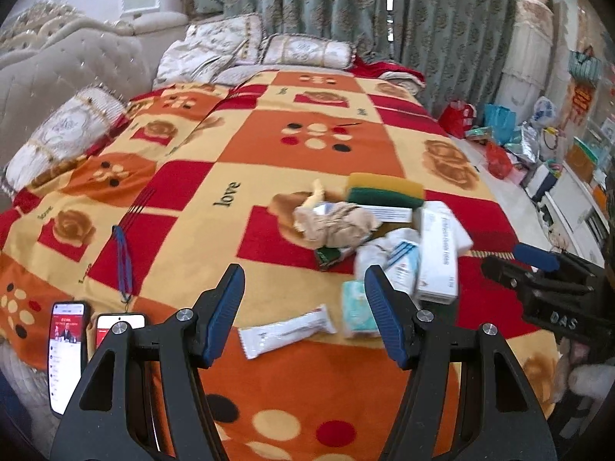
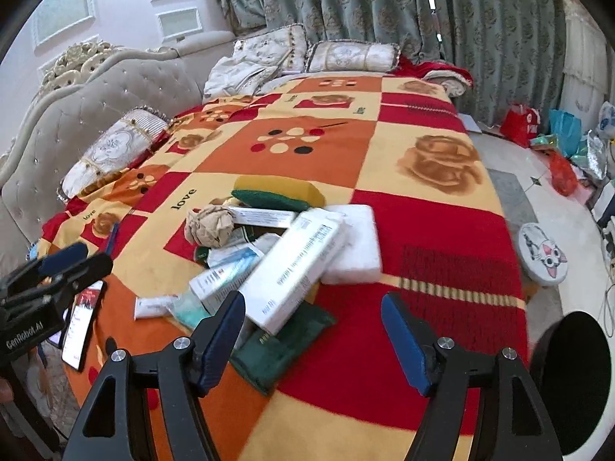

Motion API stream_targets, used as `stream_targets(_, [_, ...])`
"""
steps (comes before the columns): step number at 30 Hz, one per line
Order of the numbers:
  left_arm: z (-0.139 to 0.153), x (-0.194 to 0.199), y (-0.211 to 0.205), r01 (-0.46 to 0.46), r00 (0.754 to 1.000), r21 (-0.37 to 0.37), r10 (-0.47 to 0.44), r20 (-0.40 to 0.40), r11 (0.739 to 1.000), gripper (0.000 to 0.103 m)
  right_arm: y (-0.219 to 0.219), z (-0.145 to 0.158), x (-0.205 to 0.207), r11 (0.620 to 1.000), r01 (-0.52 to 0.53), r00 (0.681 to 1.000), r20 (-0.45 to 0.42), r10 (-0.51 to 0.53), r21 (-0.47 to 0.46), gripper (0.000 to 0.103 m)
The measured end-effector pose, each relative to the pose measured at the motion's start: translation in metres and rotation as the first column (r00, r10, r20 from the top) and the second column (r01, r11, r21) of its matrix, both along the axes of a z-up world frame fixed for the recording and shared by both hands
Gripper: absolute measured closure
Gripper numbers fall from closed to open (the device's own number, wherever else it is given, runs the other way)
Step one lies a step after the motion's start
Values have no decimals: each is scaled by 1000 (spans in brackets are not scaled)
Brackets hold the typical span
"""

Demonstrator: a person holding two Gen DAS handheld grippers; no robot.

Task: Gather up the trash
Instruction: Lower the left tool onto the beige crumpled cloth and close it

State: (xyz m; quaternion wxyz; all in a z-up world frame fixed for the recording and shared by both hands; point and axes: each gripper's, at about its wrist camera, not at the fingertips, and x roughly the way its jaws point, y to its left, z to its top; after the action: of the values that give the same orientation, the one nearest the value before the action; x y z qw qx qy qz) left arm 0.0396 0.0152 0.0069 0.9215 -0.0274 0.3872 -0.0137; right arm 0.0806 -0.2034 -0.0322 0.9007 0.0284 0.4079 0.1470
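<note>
Both tongs gape empty; left tongs (image 1: 303, 299), right tongs (image 2: 313, 322) just short of trash pile (image 2: 276, 253).

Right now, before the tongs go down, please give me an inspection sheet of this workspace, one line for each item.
Surface: bed with a checked blanket in red, orange and yellow.
Job's things: one pile in the middle: crumpled paper, long white box, white foam block, yellow-green sponge, white sachet, tissue pack.
Clutter: two phones with lit screens at the bed's near edge; blue lanyard.
Grippers: left tongs open, empty, over the sachet; right tongs open, empty, near the box.
Cables: some on the floor at right.
Surroundings: pillows, curtain, bags on the floor, round cat-print item.
</note>
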Motion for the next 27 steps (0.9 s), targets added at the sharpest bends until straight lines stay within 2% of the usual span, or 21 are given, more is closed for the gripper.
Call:
stream_targets(4, [-3,14,5,-4,1000,-33,3,-27,999,39,19,-14,32,1000,12,999,-50,-13,-21,32])
stream_targets(10, [-16,49,-6,4,997,-39,-7,-79,999,39,29,-41,62,999,14,994,-107,-19,-42,32])
stream_targets(12, [-25,64,-9,-1,995,-47,-4,-101,999,39,24,-43,60,999,11,995,-101,-16,-52,38])
stream_targets(13, [-28,69,-10,-3,995,-48,-1,-103,999,39,18,-44,57,998,5,995,-103,-11,-59,44])
stream_targets(16, [-39,88,-12,-22,992,-55,15,-123,998,39,5,-43,51,1000,-17,993,-119,15,-10,46])
stream_targets(18, [-45,101,-15,-23,991,-65,14,-136,998,39,3,-42,49,999,-36,993,-111,34,-9,48])
stream_targets(24, [-55,117,-24,-1,987,-86,-13,-162,996,39,9,-46,50,997,-57,991,-119,63,51,49])
stream_targets(26, [-56,118,-24,7,985,-106,-25,-169,994,41,11,-45,52,996,-45,992,-118,54,75,49])
stream_targets(27, [-57,118,-24,14,985,-123,-35,-169,992,47,14,-45,53,997,-44,992,-115,52,67,49])
